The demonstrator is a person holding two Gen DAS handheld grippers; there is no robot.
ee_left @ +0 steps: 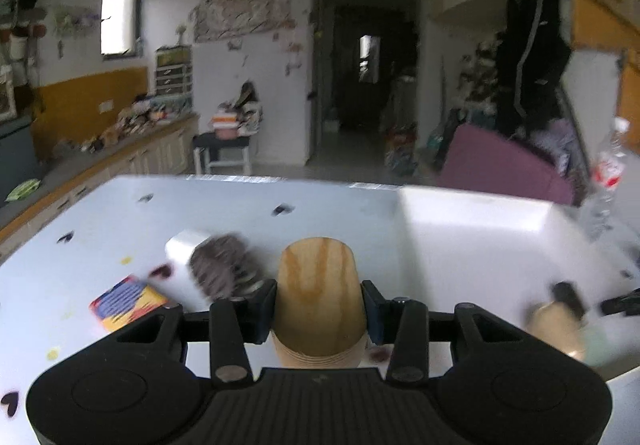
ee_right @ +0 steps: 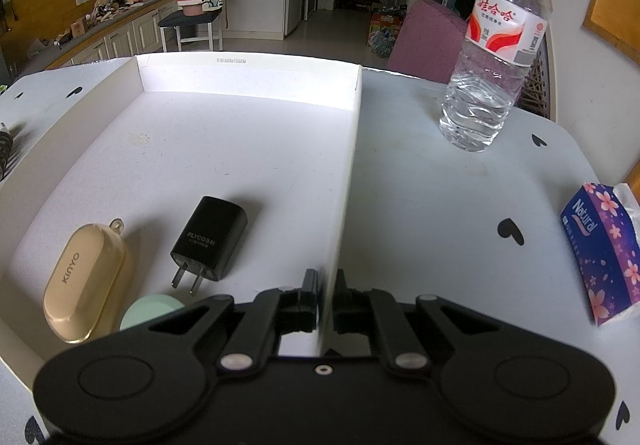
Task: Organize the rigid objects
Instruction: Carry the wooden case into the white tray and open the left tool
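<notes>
My left gripper [ee_left: 320, 299] is shut on a rounded wooden cup-like piece [ee_left: 318, 277], held above the white table [ee_left: 80, 237] in a blurred left wrist view. My right gripper [ee_right: 326, 287] is shut on the right wall of a shallow white box [ee_right: 248, 71]. Inside the box lie a gold KINYO case [ee_right: 86, 281], a black plug charger [ee_right: 210, 245] and a mint-green round thing [ee_right: 150, 311], partly hidden by the gripper. The left wrist view shows the box [ee_left: 476, 205] to the right, with the gold case [ee_left: 556, 325] and charger [ee_left: 568, 295] in it.
On the table left of the box are a tape roll [ee_left: 184, 245], a dark striped object [ee_left: 224, 269] and a colourful flat pack [ee_left: 126, 301]. A water bottle [ee_right: 496, 45] stands right of the box, with a tissue pack [ee_right: 604, 253] near the table's right edge.
</notes>
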